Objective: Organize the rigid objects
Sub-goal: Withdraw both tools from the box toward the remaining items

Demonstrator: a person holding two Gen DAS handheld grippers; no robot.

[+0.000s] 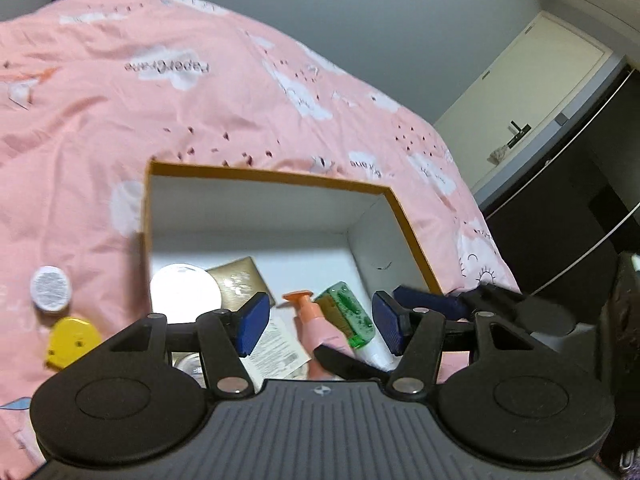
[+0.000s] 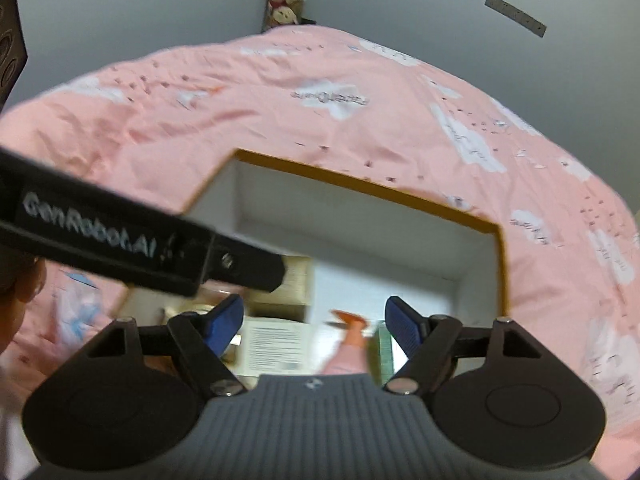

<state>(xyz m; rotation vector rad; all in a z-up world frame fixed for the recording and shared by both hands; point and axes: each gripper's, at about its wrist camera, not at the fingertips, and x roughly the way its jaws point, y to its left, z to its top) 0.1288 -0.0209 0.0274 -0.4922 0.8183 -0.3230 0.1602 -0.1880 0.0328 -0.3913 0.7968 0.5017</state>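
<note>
Both grippers hovering over the open box on the bed, nothing held.

Left wrist view: the left gripper [image 1: 318,320] is gaping wide and empty above the box [image 1: 408,216], where a pink pump bottle [image 1: 310,320] is lying, nozzle pointing away; a yellow tape measure [image 1: 72,342] and white cap [image 1: 51,294] are waiting on the bedcover [image 1: 200,120], off to its left, nearer this hand. Right wrist view: the right gripper [image 2: 314,322] is likewise spread open, holding nothing, over the same box [image 2: 500,264].

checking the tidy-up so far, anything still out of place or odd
Two items still lie on the pink bedcover left of the box: a white round container and a yellow tape measure. Everything else sits inside.
</note>
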